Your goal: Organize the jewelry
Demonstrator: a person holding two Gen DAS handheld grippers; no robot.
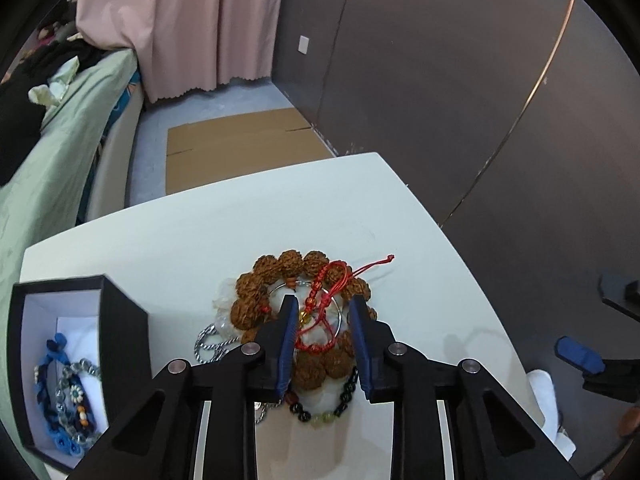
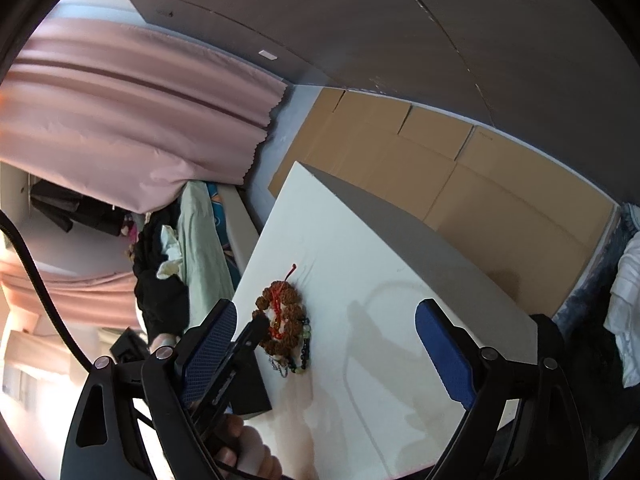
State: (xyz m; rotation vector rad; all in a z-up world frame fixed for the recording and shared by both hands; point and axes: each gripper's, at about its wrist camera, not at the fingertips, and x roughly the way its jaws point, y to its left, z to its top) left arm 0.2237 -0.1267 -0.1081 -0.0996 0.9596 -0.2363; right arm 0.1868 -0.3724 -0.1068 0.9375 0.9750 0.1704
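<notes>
On the white desk [image 1: 192, 236] lies a heap of jewelry: a brown seed-bead bracelet [image 1: 280, 268] with a red cord bracelet [image 1: 320, 304] across it. The left gripper [image 1: 325, 322] hangs over the heap, its fingers partly spread either side of the red cord, pads not pressing it. At eight o'clock an open black box [image 1: 120, 312] holds blue and clear beads. The right gripper [image 2: 324, 336] stands at four o'clock, fingers wide apart and holding nothing.

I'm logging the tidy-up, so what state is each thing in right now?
Black box: open, bracelets inside.
Left tongs: over the pile, red cord bracelet between the pads, not visibly pinched.
Right tongs: open, empty.
Brown bead bracelet: on the table, in the pile.
Dark bead bracelet: on the table, partly under the pile.
</notes>
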